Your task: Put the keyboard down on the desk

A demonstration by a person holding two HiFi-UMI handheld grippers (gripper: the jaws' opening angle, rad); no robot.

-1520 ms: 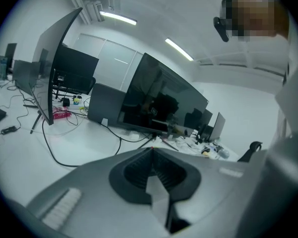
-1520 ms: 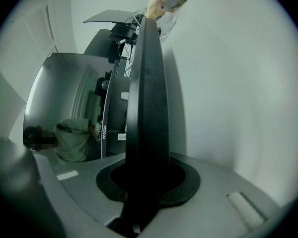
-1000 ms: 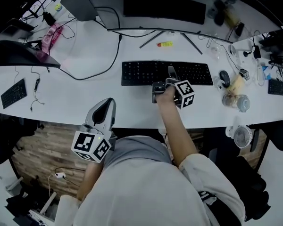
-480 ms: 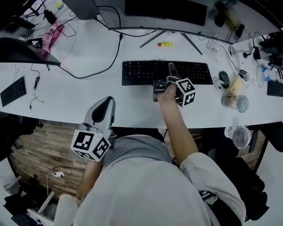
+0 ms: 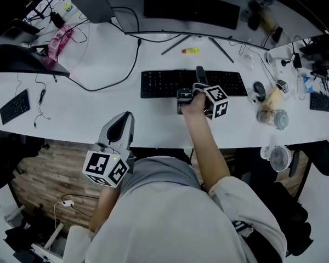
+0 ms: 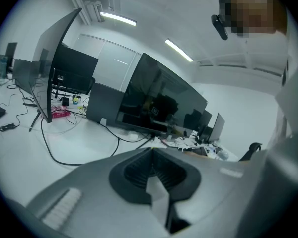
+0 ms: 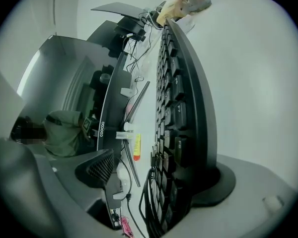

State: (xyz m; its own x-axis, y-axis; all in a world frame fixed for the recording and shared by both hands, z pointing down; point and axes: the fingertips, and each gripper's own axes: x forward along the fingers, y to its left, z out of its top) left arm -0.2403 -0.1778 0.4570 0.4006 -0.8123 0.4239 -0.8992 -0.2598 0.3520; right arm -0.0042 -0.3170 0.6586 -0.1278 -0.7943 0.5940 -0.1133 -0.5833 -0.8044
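1. The step in hand is the release. The keyboard [image 5: 164, 84] lies flat on the white table [image 5: 98, 108], in front of the monitor [image 5: 192, 7], at about the middle of the table from left to right.
2. My right gripper [image 5: 198, 78] sits at the keyboard's near edge, right of its middle. Its jaws have just been opening and now stand wide. The keyboard is between them, and the pad on its key side stands clear of the keys, so I judge the grip is let go.
3. My left gripper [image 5: 122, 124] hangs off the table's near edge, close to my body, with its jaws together on nothing.
4. Next I would draw the right gripper straight back toward me, keeping it wide so neither jaw drags the keyboard.
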